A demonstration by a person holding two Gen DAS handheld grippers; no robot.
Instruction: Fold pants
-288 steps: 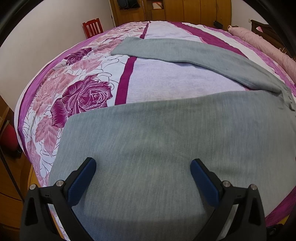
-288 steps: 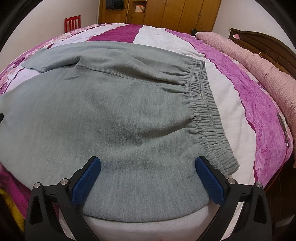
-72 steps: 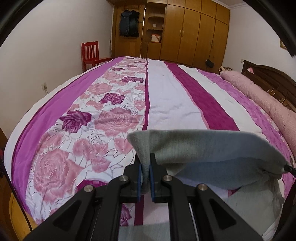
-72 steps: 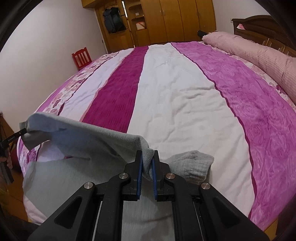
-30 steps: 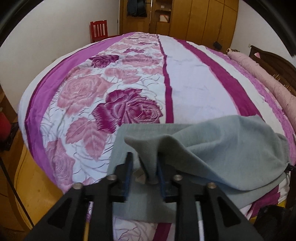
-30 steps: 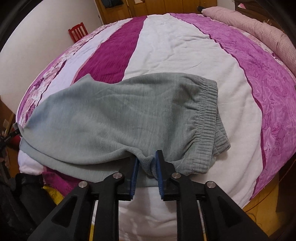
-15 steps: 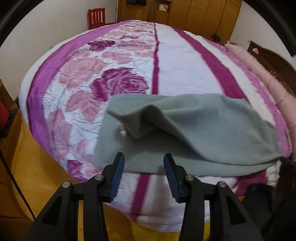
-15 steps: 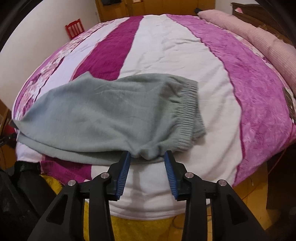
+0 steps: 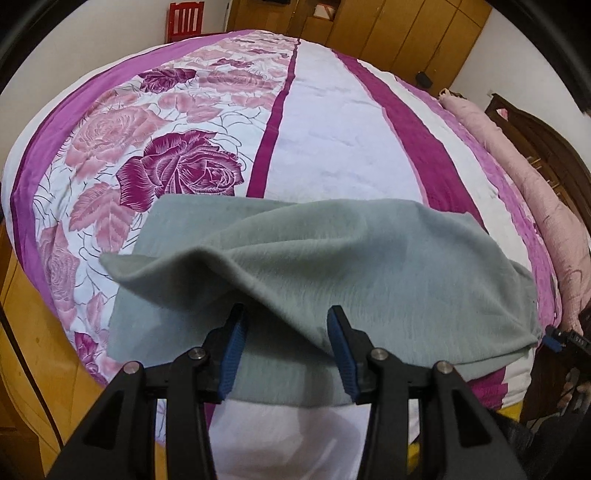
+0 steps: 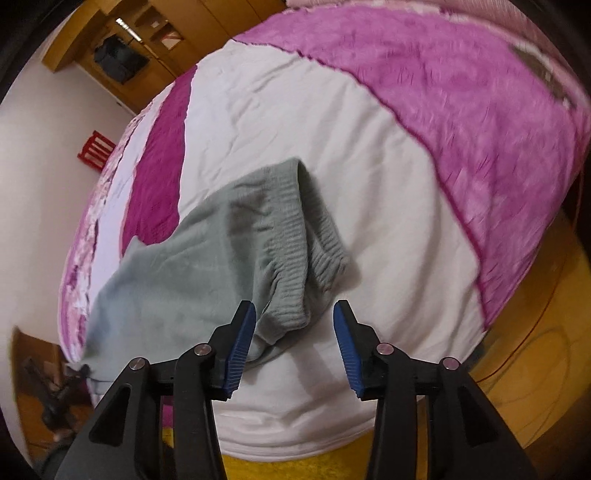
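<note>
Grey pants [image 9: 369, 266] lie folded in half near the front edge of the bed [image 9: 332, 133]; the top layer is rumpled into a ridge at its left end. My left gripper [image 9: 285, 326] hovers open over the near edge of the cloth, and its blue pads [image 9: 232, 343] press on nothing. In the right wrist view the ribbed waistband [image 10: 303, 236] lies bunched on the white stripe. The jaws of my right gripper [image 10: 294, 319] are opening; a waistband corner shows between them, untouched by the pads. The right gripper's tip [image 9: 554, 338] peeks in at the pants' right end.
The floral pink and purple bedspread stretches away beyond the pants. A long pink bolster [image 9: 517, 177] lies along the dark headboard [image 9: 546, 136]. A red chair [image 9: 186, 20] and wooden wardrobes [image 9: 369, 33] stand at the far wall. Wooden floor [image 9: 22, 332] borders the bed.
Both grippers have let go of the pants and their jaws have spread. The cloth has settled folded on the bed. The right wrist view has rolled and drawn back.
</note>
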